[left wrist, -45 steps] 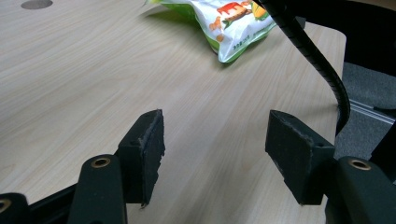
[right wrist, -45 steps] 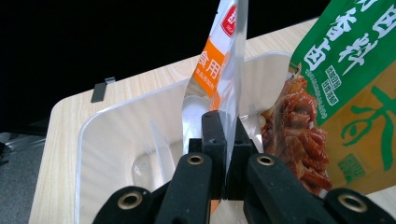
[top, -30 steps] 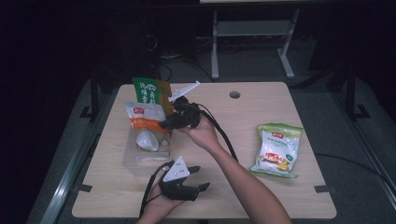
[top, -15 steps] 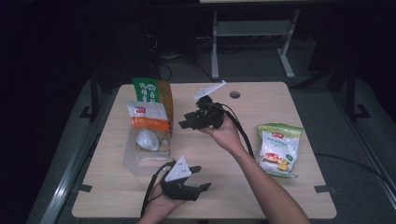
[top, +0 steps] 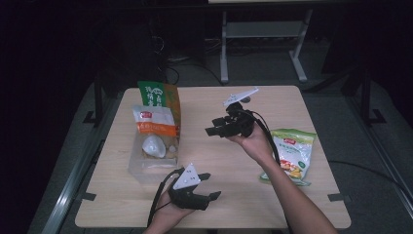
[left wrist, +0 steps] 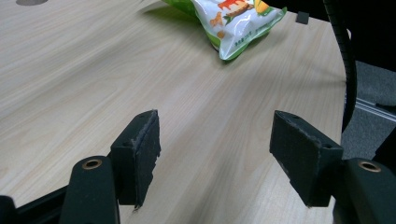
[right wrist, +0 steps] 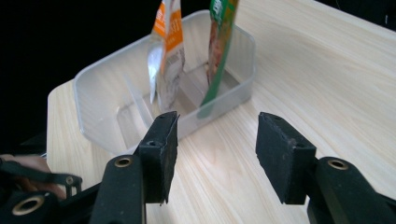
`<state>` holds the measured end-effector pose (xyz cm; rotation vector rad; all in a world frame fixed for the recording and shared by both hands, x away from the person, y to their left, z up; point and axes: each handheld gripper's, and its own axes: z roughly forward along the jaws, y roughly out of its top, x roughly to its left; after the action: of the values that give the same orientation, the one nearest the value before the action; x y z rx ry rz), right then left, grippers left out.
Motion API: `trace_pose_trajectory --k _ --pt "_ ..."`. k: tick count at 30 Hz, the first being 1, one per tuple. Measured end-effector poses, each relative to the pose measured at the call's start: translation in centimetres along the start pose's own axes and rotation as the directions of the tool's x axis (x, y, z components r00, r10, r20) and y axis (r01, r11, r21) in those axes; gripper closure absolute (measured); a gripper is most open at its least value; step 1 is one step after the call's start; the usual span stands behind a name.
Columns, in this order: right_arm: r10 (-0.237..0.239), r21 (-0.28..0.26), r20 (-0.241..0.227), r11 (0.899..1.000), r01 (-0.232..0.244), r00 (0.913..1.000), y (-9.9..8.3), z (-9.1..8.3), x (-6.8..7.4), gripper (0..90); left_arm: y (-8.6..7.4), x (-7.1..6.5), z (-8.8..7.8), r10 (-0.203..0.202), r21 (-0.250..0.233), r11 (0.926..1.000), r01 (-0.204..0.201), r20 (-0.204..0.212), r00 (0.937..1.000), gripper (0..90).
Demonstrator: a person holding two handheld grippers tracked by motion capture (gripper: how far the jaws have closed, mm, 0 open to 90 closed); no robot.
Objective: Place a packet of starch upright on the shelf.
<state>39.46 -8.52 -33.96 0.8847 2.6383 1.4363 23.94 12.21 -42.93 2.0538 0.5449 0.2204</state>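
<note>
Right gripper free, next snack bag waiting on the right

The right gripper (top: 210,130), jaws wide and just been opening with nothing between them, hangs mid-table beside the clear plastic bin (top: 139,168) holding 2 upright packets. The green-and-white snack bag (top: 292,153) lies flat near the table's right edge: approach low, pinch 1 edge. The left gripper (top: 208,186) rests open, empty.

The print on the green packet (top: 157,94), orange packet (top: 154,120) and snack bag (top: 290,155) is too small to read
</note>
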Motion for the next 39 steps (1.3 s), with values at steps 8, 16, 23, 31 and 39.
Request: trace_pose_trajectory --k 8,16,23,31,39 --pt "0.02 -0.001 0.031 1.0 -0.02 0.9993 -1.1 -1.7 -0.7 45.1 0.0 0.0 0.1 0.002 0.005 1.0 -0.002 -0.001 1.0 32.4" --pt "0.046 0.014 0.063 0.999 -0.047 0.9969 -2.6 -3.5 -1.5 41.6 0.0 0.0 0.2 -0.001 -0.004 1.0 0.001 -0.001 1.0 31.9" --pt "0.083 0.027 0.091 0.996 -0.086 0.9924 -4.4 -5.1 -2.5 39.3 0.1 0.1 0.4 0.008 -0.001 1.0 -0.008 0.005 1.0 31.5" --pt "0.123 0.012 0.128 0.992 -0.125 0.9841 -6.5 -7.7 -3.4 37.9 0.2 0.0 0.5 0.014 0.013 0.9998 -0.014 0.007 0.9999 31.3" --pt "0.155 0.016 0.176 0.987 -0.16 0.9721 -8.0 -9.8 -3.8 33.8 0.1 0.1 0.4 0.01 0.008 0.9999 -0.01 0.001 0.9999 30.7"
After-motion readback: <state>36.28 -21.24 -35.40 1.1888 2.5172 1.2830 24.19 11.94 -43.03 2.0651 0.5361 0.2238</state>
